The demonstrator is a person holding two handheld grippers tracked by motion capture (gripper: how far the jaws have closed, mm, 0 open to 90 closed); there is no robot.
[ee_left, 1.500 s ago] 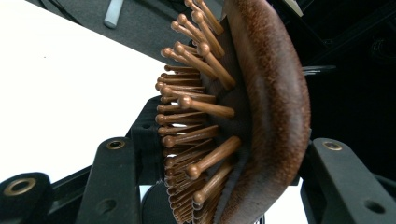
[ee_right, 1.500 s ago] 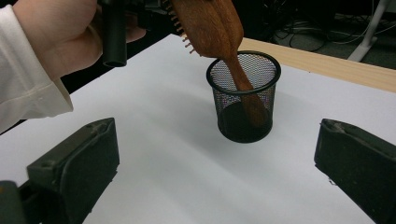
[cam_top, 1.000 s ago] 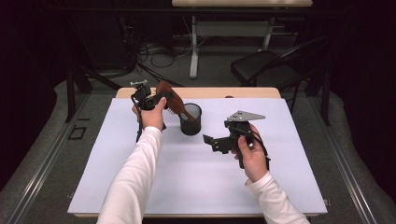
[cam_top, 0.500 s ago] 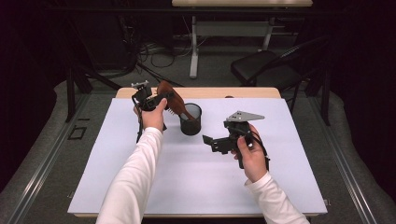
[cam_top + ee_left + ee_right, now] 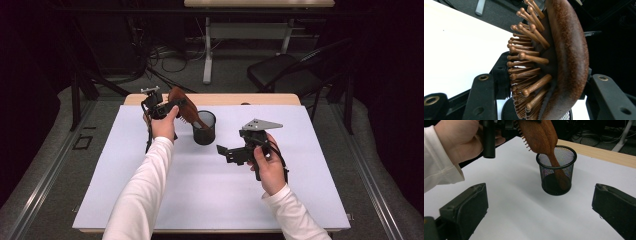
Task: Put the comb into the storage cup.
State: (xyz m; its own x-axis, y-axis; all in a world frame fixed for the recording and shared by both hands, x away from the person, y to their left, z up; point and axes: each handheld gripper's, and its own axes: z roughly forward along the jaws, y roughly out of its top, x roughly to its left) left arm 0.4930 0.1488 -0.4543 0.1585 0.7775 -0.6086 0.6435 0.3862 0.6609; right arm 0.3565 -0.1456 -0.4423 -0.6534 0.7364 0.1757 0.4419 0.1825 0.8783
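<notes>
Big white desk (image 5: 150, 200) w/ a wood strip along the far edge, dark room behind it w/ a chair and cables on the floor. Person's arms in white sleeves come in from the near side, one gripper per hand.

Left gripper (image 5: 172, 106) is up over the far-left part of the desk, fingers clenched on the head of a brown wooden hairbrush (image 5: 181, 102). In the left gripper view the brush head (image 5: 564, 57) sits right btwn the two black fingers, bristles facing the desk side, smooth back on the other.

Brush is tilted, handle end down inside a black mesh cup (image 5: 204, 128), which stands upright approx mid-desk toward the far edge. In the right gripper view the handle reaches the bottom of the cup (image 5: 556, 173).

Right gripper (image 5: 227, 151) hangs just right of the cup, near but not touching it, fingers spread wide w/ nothing btwn them.
</notes>
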